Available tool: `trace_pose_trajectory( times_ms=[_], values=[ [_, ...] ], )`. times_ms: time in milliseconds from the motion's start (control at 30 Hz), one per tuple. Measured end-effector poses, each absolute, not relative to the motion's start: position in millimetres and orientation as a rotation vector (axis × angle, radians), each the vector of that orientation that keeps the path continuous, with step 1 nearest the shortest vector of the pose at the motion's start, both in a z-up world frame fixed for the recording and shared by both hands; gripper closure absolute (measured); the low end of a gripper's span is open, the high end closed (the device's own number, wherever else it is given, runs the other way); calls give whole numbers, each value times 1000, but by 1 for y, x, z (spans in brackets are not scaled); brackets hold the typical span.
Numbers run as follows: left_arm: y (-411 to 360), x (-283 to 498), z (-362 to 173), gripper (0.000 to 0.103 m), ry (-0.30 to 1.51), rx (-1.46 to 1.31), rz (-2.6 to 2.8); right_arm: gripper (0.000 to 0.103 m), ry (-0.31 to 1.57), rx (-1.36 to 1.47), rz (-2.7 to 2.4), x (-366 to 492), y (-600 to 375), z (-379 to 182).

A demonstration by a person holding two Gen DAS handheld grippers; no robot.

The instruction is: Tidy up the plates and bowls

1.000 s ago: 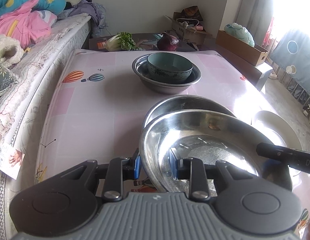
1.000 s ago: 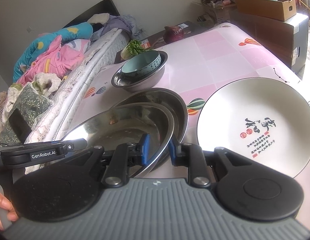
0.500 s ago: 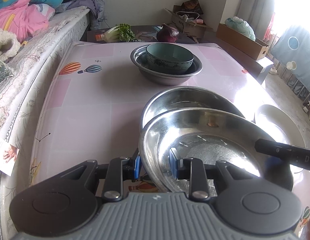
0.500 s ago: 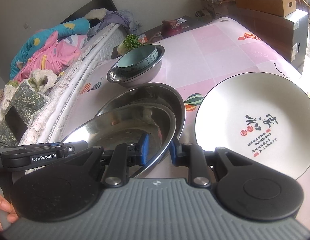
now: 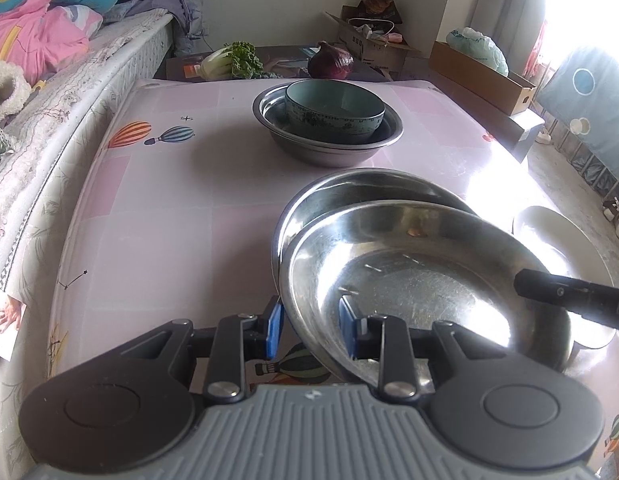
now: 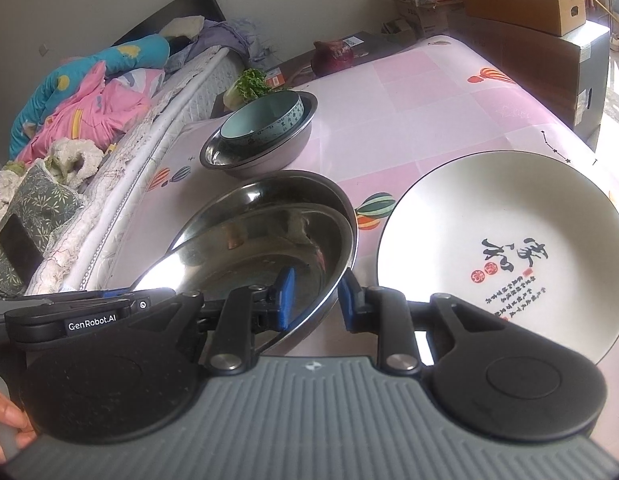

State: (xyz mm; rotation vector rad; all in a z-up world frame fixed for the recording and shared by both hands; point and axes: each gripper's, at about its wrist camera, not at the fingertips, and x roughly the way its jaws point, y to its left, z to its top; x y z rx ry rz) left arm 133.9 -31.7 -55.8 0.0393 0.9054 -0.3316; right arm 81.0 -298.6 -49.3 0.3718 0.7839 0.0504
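Observation:
A shallow steel dish (image 5: 409,280) (image 6: 249,256) lies tilted inside a second steel dish (image 5: 369,188) (image 6: 293,188) on the pink table. My left gripper (image 5: 311,324) is shut on its near-left rim, one pad inside and one outside. On the opposite rim, my right gripper (image 6: 316,300) is opening its jaws. The rim still runs between them, with a small gap at the outer pad. A white plate (image 6: 489,248) (image 5: 557,248) with black and red writing lies to the right. Farther back, a teal bowl (image 5: 333,104) (image 6: 261,120) sits in a steel basin (image 5: 329,148) (image 6: 269,160).
A bed with heaped bedding (image 5: 37,40) runs along the table's left edge. Behind the table lie a green vegetable (image 5: 233,64) and a red cabbage (image 5: 331,62). Cardboard boxes (image 6: 521,12) stand at the back right. A bare hand (image 6: 5,428) shows at the lower left.
The right gripper's pads have spread a little, off the dish rim. Both grippers and the stacked dishes have stayed almost in place.

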Motion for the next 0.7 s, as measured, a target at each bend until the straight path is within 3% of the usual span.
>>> trace_pose_trajectory(
  times_ms=[367,700],
  values=[
    [-30,133,-52,67,897,23,-331,65,776,386,56,79,-299,-47],
    [-24,119,-43,64,869,5,-316,63,747,435,128,60,-303,-34]
  ],
)
